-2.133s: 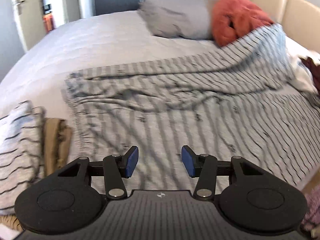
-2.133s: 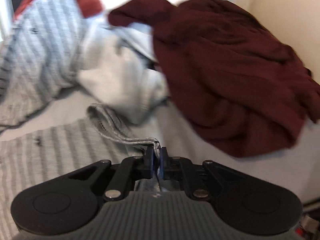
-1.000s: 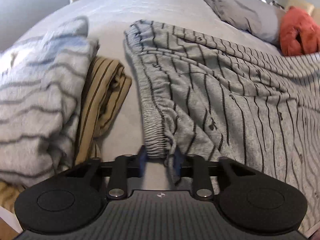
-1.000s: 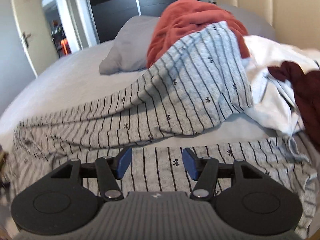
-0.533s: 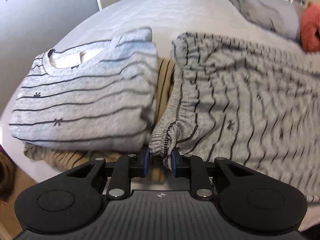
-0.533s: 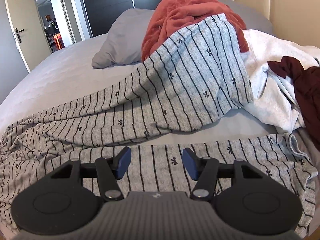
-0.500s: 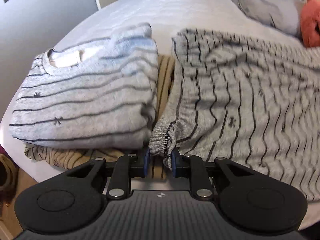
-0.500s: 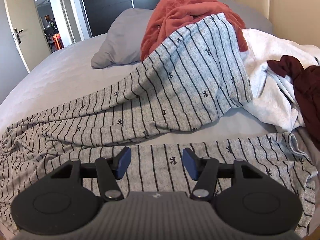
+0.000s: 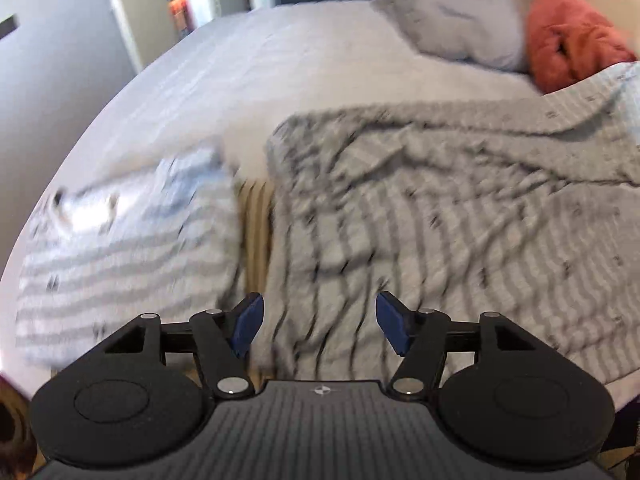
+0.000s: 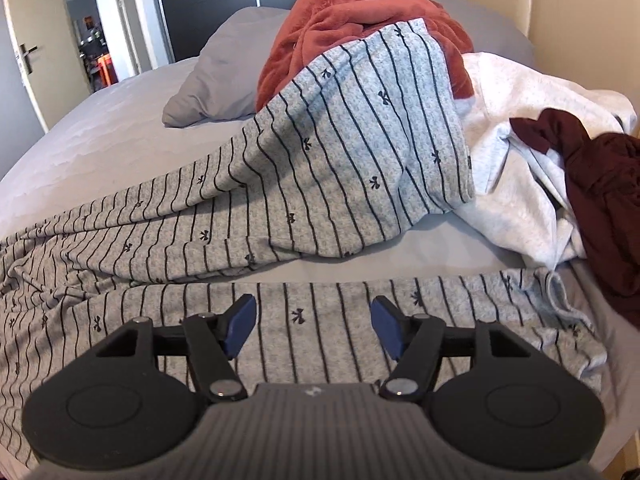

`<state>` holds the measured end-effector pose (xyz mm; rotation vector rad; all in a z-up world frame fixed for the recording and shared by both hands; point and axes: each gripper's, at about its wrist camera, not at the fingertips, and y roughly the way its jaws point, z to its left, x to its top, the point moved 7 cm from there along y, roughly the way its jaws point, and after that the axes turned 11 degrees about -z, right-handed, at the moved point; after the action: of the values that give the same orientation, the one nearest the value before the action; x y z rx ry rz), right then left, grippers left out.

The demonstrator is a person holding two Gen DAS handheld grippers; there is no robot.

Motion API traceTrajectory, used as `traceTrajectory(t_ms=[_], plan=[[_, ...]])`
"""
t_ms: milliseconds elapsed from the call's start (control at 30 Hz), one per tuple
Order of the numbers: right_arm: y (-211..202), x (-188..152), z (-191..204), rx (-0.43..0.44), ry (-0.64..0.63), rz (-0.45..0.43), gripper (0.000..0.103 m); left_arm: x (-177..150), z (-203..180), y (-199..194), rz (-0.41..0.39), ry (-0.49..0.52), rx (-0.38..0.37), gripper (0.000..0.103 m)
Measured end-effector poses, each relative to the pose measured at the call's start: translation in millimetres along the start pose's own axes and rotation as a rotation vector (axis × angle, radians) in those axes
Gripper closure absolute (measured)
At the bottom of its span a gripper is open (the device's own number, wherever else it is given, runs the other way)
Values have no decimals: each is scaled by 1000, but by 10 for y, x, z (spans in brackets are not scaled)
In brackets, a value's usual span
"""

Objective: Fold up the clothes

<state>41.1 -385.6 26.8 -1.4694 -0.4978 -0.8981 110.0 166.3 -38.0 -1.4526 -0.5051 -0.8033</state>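
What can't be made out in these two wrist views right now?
- Left wrist view: motion blur smears the folded striped top and the striped pants; the pattern is unreadable.
- Tan garment: only a sliver shows, the folded top covers the rest.
- Right wrist view: the far pant leg drapes over the orange blanket, hiding its lower part.
- Maroon garment: cut off by the right edge.
- White sweatshirt: crumpled, shape unclear.

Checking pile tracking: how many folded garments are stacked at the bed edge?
2. A grey striped top lies uppermost at the left; a tan striped piece shows under its right edge, beside the spread striped pants. More may be hidden underneath.
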Motion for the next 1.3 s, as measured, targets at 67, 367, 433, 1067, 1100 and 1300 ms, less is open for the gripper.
traceTrajectory(t_ms=[67,367,433,1067,1100,1300], plan=[[13,110,-20,11,-42,-7,36,200,-15,91,-12,18,-29,42],[230,874,-87,42,-495,-104,38,996,-73,754,-73,289,-25,42],[340,1065,-104,48,-603,-120,38,1165,-84,961,-87,324,-32,42],[1697,2209,-279,43,-1276,7,41,1202,-229,2761,137,480,-232,42],[1740,2221,-274,52,-1309,27,41,1191,-219,2790,146,460,-237,42],[2016,2216,-239,49,-1391,110,43,1128,-172,2926,180,374,-251,42]])
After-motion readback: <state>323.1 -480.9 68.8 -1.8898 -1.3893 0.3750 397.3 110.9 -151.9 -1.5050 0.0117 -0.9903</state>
